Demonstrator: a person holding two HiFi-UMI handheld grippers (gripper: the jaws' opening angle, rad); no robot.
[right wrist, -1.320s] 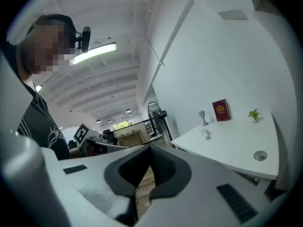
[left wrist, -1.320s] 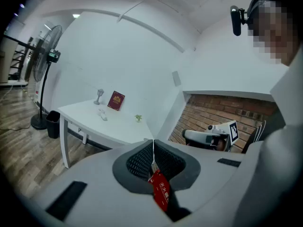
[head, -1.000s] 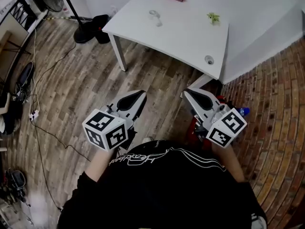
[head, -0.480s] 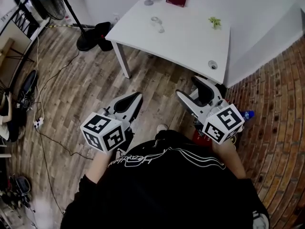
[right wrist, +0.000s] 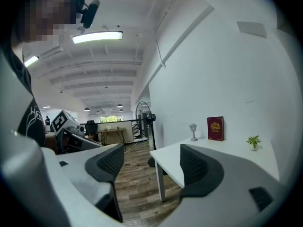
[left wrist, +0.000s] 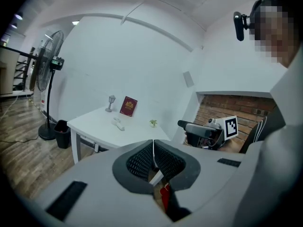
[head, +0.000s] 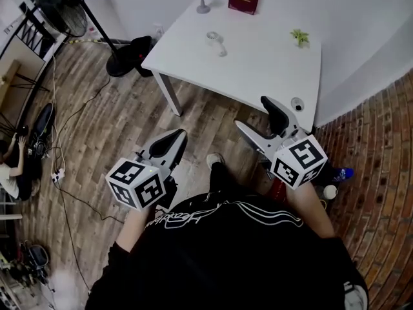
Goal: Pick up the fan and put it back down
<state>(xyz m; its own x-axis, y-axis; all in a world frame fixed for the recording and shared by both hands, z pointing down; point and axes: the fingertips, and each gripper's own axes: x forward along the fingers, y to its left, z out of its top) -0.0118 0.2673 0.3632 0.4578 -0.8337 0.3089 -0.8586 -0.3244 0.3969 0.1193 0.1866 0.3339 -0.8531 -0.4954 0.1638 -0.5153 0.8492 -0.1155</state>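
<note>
**Fan** (head: 64, 8): stands on the floor (head: 116, 121) at the upper left of the head view, well apart from both tongs. It is not yet lifted, so both picking up and setting down remain.

**Left tongs** (head: 173, 139): clenched, empty.

**Right tongs** (head: 256, 116): released; the jaws have just been opening, with nothing between them.

**Head view:** shows the fan's base but crops its head, so its facing is uncertain.

**Left gripper view:** shows the fan at full height, upright at the left edge beside the worktop (head: 258, 57).

**Right gripper view:** shows the fan small, beyond the worktop's corner.

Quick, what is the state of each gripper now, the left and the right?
Left gripper: closed, nothing between the jaws.
Right gripper: open and empty; its jaws have just been opening.
</note>
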